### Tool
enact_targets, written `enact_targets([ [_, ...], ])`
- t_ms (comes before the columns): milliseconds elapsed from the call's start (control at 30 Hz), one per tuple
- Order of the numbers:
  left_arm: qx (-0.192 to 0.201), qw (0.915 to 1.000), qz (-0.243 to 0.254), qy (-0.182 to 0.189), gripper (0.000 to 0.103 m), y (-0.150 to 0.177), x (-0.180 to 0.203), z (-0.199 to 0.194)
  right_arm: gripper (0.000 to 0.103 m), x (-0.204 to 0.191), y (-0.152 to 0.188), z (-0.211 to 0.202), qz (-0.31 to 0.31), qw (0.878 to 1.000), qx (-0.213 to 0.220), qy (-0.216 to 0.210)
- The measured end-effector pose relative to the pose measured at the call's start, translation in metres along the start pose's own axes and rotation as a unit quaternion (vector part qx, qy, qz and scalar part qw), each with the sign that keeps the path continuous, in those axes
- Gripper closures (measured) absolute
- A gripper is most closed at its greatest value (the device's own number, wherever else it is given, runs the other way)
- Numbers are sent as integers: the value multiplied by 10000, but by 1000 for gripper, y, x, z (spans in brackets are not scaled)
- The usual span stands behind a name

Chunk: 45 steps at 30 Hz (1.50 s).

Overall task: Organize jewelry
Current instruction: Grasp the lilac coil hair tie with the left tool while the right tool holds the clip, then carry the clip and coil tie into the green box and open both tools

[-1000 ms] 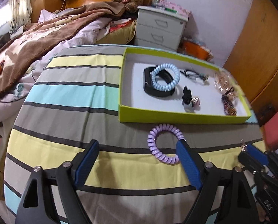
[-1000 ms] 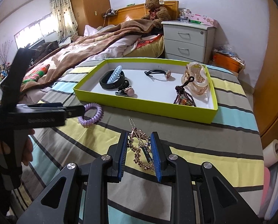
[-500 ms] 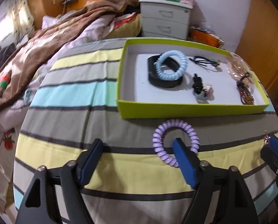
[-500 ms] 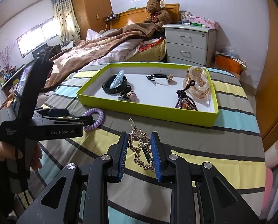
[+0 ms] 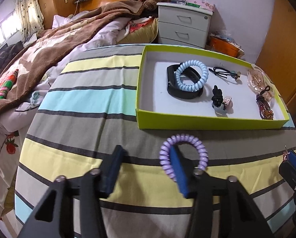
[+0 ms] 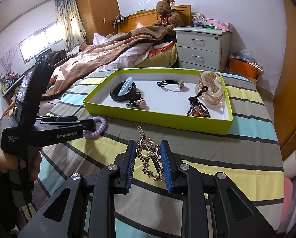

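Striped bedding [image 6: 247,158] in yellow, grey and pale blue covers the surface under both tools. Nearest the right wrist camera, the right gripper [image 6: 148,164] has its blue pads closed narrowly on a gold hair clip [image 6: 148,154], whose thin wire end pokes forward past the fingertips. To its left, the left gripper [image 5: 146,158] stands with its fingers spread wide; its right finger reaches inside the loop of a purple coil hair tie [image 5: 184,154] that lies on the bedding just in front of the tray, and the other finger stands well apart from the tie. Beyond them sits a lime-green tray [image 6: 157,119] holding a black band [image 5: 184,91] with a light blue coil tie [image 5: 191,78] lying over it, a small black clip [image 5: 219,99], a black elastic [image 5: 224,73], a beaded bracelet [image 6: 198,109] and a clear amber claw clip [image 6: 209,89]. Farther back are a rumpled brown blanket [image 6: 100,59], a grey nightstand [image 6: 202,47] and a teddy bear [image 6: 167,13].
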<state>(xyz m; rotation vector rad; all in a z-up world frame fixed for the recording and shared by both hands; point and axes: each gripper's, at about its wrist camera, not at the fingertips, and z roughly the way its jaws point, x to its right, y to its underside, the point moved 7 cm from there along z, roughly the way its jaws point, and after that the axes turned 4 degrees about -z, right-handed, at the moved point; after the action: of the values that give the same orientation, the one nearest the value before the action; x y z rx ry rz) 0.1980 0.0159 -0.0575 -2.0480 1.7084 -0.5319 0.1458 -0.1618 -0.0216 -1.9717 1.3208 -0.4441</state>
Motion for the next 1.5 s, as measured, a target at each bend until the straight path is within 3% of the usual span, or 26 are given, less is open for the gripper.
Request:
enact_targets([
  [167,39,10000,-20,16,84,-2,-5,-1,77,1,1,-1,4,10000,5,9],
  [333,33,9999,-111,112,91,-2,-9,-1,77,1,0,-1,9,10000,10,9],
  [967,248,9967,-231,741,93,1,-7,-31,77,-6,-5,-17,19,9998,171,92],
  [1500,613,9931,-139,994,93,-30,-1,-65,77,-1,-41,-28,-53,9988,400,293],
])
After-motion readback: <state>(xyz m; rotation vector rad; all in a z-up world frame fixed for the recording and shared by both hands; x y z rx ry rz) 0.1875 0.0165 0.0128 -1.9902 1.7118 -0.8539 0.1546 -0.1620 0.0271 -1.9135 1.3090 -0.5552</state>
